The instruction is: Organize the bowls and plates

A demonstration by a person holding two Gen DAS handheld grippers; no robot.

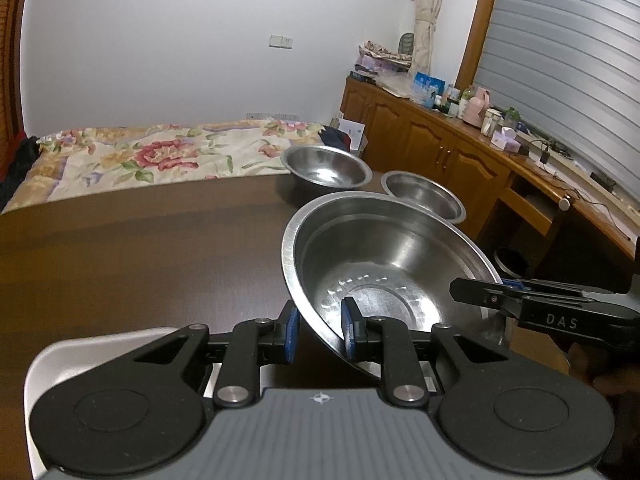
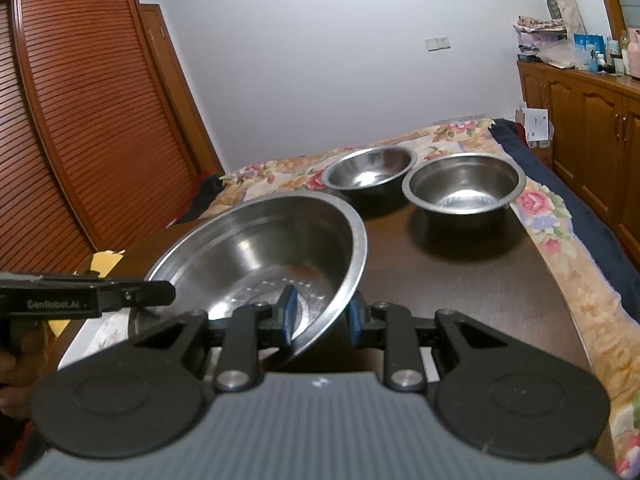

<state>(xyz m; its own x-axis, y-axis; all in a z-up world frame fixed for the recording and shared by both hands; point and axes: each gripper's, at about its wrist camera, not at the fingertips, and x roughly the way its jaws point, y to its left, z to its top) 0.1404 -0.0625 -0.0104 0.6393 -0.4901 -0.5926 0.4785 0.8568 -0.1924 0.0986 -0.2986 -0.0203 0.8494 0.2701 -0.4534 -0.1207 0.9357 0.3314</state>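
You have the big steel bowl (image 1: 384, 264) tilted above the near bench (image 1: 140, 264), each tool (image 1: 319, 330) (image 2: 320, 318) straddling an opposite rim without clearly pinching it, so the slick metal could slip out and strike the two smaller bowls (image 2: 464, 184) beyond.

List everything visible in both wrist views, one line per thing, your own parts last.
large round stainless steel basin: one, silver, tilted, near table edge, rim between both grippers' fingers
smaller round stainless steel bowls: two, silver, upright side by side at the table's far end, one to the left, one to the right in the right wrist view
dark brown wooden table: one, under all the bowls
floral bedspread: one, cream with red flowers, beyond the table
wooden cabinets: brown, cluttered top, along the window wall
louvred wooden wardrobe doors: reddish brown, by the bed
left gripper: black, blue-padded fingers astride the basin rim
right gripper: black, blue-padded fingers astride the opposite rim
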